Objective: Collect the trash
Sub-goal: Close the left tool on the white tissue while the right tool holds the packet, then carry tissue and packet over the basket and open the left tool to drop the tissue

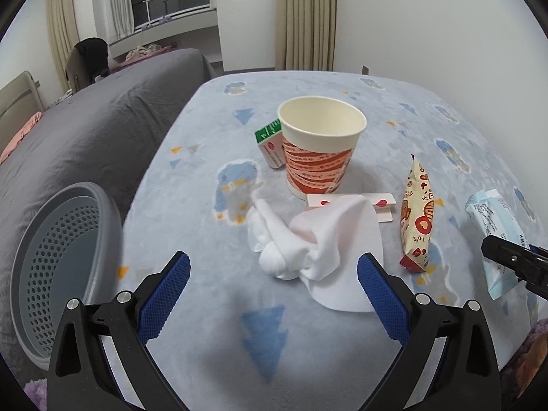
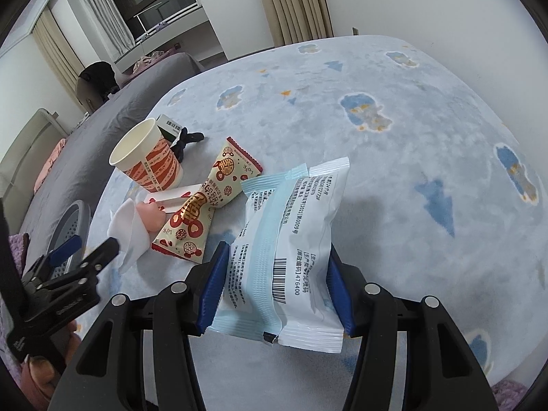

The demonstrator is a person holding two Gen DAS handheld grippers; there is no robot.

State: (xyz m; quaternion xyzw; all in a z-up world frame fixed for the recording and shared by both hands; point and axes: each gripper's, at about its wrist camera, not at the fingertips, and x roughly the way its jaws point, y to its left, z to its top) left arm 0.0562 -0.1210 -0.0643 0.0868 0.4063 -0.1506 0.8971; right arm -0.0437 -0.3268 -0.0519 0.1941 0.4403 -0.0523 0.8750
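Clearly legible, "LOVE" runs along the heart-printed snack wrapper (image 2: 202, 205), and a barcode with "476400" marks the pale blue packet (image 2: 291, 250), which the right hand-held gripper (image 2: 274, 294) clamps between its blue pads. The left hand-held gripper (image 1: 274, 294) hangs wide open over the carpet (image 1: 411, 120), a crumpled white tissue (image 1: 308, 243) just ahead of its pads (image 1: 167, 294). Behind the tissue stand a paper cup (image 1: 320, 144), a green-and-white box (image 1: 270, 144) and a heart-printed card (image 1: 380, 205). Only the left view shows the perforated grey basket (image 1: 65, 267) clearly; only the right shows a black knotted item (image 2: 186, 140) behind the cup.
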